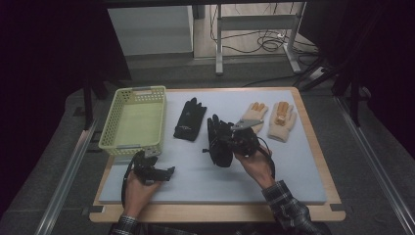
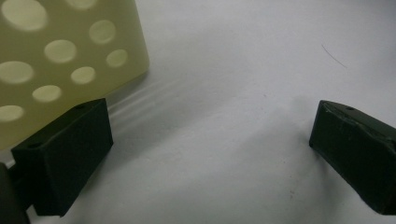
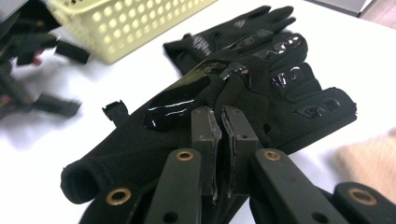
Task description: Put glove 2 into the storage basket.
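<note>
— Looking at the bottom of the high view first: what is the left claw (image 1: 169,171) doing?

— It sits at lower left on the table (image 1: 293,181), its jaws spread wide with nothing between them. In the left gripper view the two black jaws stand far apart over bare white surface, and a corner of the yellow basket (image 2: 56,56) fills the upper left.

— And the right claw (image 3: 219,126)?

— Nearly closed, pinching a fold of the black glove (image 3: 154,140). In the right gripper view the two pads meet on the fabric just past the cuff, whose opening faces lower left.

— How does that glove look?

— Dark knit with glossy printed patches on the palm and fingers. In the high view it is at the centre of the frame (image 1: 219,142), partly covered by the hand and claw.

— Anything farther back?

— A second black glove (image 1: 190,120) lies flat just above, beside the basket, and two tan gloves (image 1: 282,121) lie toward the upper right. Whether the held glove is lifted off the table is hard to tell; the frames are dim.
</note>
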A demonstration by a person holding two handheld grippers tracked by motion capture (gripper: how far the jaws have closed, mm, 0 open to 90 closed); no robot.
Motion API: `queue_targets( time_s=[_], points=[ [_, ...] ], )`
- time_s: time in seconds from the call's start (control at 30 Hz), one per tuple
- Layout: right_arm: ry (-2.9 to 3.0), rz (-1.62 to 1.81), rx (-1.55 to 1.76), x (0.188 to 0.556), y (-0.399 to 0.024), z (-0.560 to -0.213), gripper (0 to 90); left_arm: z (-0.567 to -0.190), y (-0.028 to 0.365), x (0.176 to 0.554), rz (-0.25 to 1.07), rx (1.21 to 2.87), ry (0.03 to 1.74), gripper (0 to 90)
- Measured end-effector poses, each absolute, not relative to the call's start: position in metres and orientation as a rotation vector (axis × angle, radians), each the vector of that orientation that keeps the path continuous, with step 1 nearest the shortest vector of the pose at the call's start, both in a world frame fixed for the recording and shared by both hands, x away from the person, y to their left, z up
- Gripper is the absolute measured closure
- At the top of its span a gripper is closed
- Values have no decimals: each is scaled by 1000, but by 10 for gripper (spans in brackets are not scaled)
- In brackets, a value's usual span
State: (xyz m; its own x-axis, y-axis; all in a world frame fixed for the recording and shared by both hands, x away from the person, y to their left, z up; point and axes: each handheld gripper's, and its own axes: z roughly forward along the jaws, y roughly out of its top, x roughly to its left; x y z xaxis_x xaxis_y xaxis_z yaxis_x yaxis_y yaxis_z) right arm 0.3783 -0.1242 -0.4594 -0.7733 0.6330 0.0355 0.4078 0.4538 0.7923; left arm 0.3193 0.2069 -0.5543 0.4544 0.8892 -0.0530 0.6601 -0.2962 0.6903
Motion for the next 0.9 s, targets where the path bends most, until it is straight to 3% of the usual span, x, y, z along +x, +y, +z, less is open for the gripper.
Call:
queue_targets(
  time_s=[0.17, 0.33, 0.5, 0.57, 0.63, 0.77, 0.9],
  points=[
    [2473, 1151, 862, 345, -122, -476, 829, -554, 207, 319, 452, 2052, 1291, 0],
    [2502, 1142, 885, 339, -120, -502, 813, -554, 207, 319, 451, 2058, 1289, 0],
    [2514, 1144, 871, 337, -124, -512, 565, -554, 207, 319, 451, 2057, 1289, 0],
    [2488, 1163, 876, 335, -132, -503, 548, -554, 207, 319, 451, 2057, 1289, 0],
    [2472, 1162, 883, 333, -144, -498, 596, -554, 207, 319, 451, 2057, 1289, 0],
    [2495, 1137, 895, 328, -164, -507, 791, -554, 207, 319, 452, 2057, 1289, 0],
    [2525, 1163, 899, 323, -171, -523, 823, -554, 207, 319, 452, 2057, 1289, 0]
  ],
)
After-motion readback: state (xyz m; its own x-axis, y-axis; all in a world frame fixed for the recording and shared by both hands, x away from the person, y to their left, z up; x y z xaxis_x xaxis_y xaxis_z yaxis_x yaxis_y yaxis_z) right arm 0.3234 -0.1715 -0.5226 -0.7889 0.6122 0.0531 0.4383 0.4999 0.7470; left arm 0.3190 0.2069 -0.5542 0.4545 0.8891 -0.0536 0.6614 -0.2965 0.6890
